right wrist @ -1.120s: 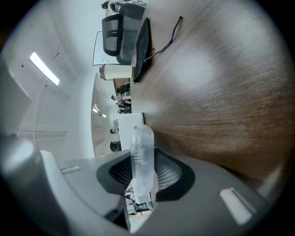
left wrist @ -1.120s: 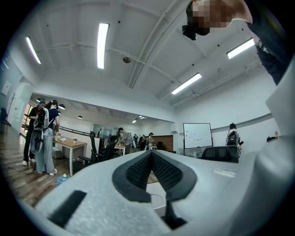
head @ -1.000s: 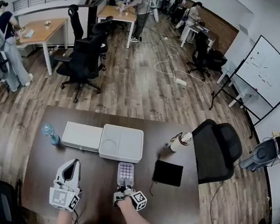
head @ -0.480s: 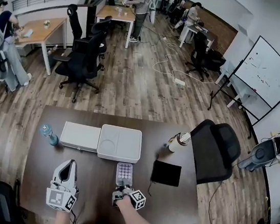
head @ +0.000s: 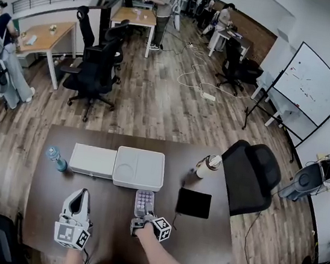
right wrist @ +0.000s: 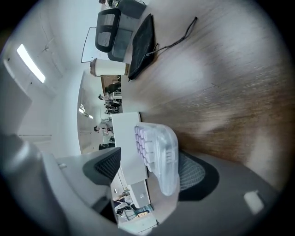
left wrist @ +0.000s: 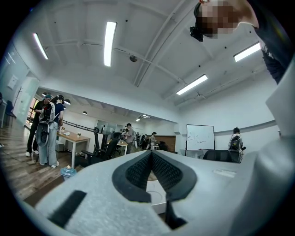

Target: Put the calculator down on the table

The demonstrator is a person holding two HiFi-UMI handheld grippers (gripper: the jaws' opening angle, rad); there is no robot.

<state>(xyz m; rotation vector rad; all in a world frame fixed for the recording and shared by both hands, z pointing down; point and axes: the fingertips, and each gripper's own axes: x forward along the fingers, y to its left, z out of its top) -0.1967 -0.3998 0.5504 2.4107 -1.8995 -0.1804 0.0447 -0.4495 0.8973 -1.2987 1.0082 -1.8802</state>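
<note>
The calculator (head: 143, 203), pale and translucent with lilac keys, lies flat on the brown table (head: 111, 212), just in front of the white box. My right gripper (head: 142, 219) is at its near end. Its jaws have just been opening. In the right gripper view the calculator (right wrist: 159, 154) sits between the two pads. One pad (right wrist: 103, 166) stands clear of it, and the other lies close under it. My left gripper (head: 82, 195) rests to the left over the table, apart from the calculator. Its pads (left wrist: 138, 171) meet at the tip with nothing between them.
A white box (head: 140, 169) and a flatter white case (head: 93, 160) stand behind the calculator. A blue bottle (head: 56, 157) is at the far left. A cup (head: 208, 165) and a black tablet (head: 194, 203) with a cable lie to the right. A black chair (head: 250, 174) stands at the table's right edge.
The head view has drifted slightly. The calculator and both grippers keep their places on the table.
</note>
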